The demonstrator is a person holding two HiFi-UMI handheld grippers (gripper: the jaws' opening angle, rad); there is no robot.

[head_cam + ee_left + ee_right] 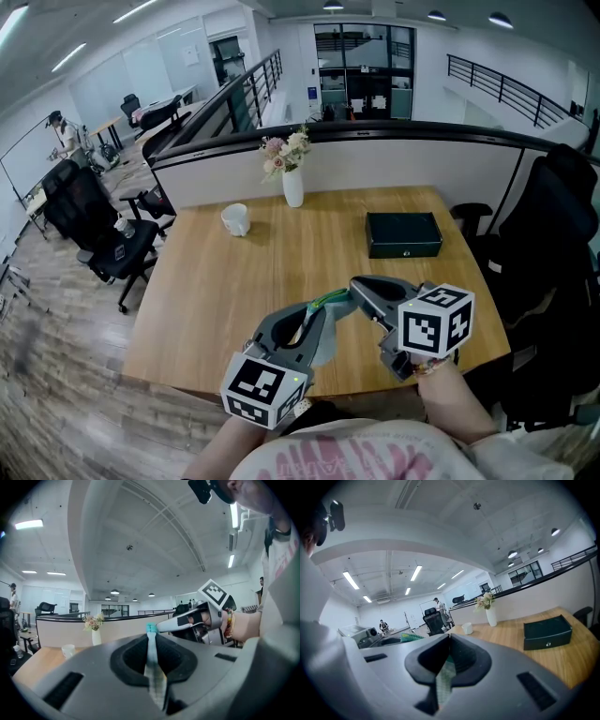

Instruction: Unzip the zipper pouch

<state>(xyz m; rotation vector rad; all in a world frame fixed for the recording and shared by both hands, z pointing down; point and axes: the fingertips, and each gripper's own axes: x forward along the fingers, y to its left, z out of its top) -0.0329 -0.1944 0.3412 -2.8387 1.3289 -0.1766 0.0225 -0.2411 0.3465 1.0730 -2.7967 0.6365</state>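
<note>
The zipper pouch, green and teal fabric, hangs in the air between my two grippers, above the near edge of the wooden table. My left gripper is shut on one end; in the left gripper view a teal strip of the zipper pouch runs between the closed jaws of the left gripper. My right gripper is shut on the other end; green checked fabric of the zipper pouch is pinched in the right gripper. Whether that is the zipper pull I cannot tell.
On the table stand a black box, a white mug and a white vase with flowers. An office chair is beside the table's left edge, and a dark chair is at its right.
</note>
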